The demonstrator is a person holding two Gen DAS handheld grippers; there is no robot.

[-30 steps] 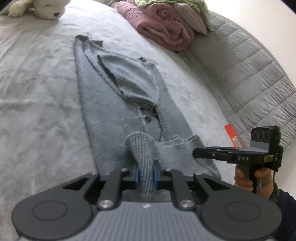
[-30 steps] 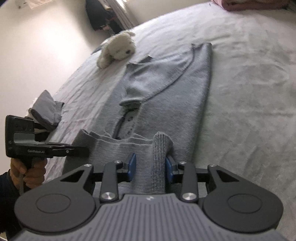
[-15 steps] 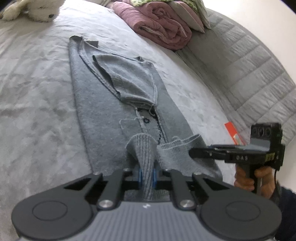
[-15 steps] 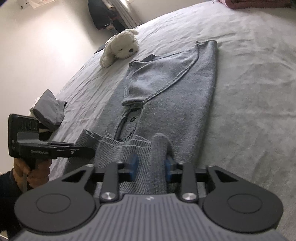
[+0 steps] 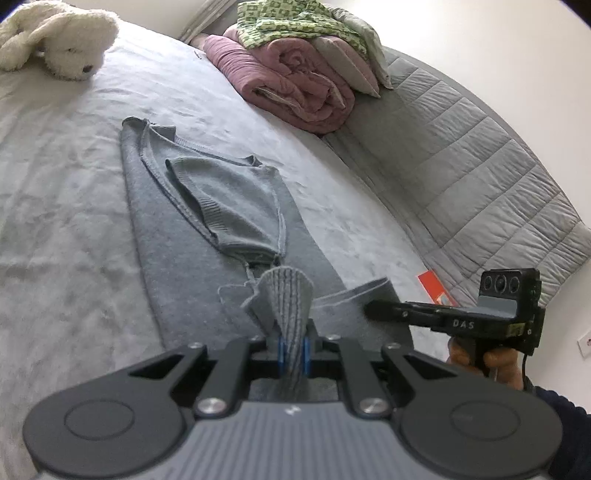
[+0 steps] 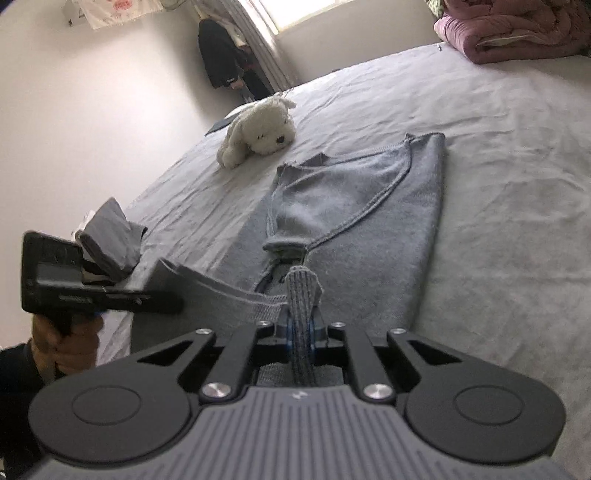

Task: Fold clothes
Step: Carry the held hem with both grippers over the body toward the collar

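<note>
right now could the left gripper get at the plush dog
Probably not yet: the left gripper is shut on the sweater hem, and the plush dog lies well beyond the sweater's far end. The bed between is bare, though.

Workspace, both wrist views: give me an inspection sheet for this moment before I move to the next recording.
Surface: grey bed sheet, wrinkled.
Job's things: grey cardigan lies lengthwise, sleeves folded in; its ribbed hem is lifted off the bed.
Clutter: white plush dog beyond the collar; folded grey cloth at the bed edge; orange card by the quilted headboard.
Grippers: left gripper and right gripper each shut on a hem corner.
Cables: thin black lead under the right gripper's handle.
Surroundings: rolled pink quilt with green patterned cloth on top; dark clothing hanging by the window.
</note>
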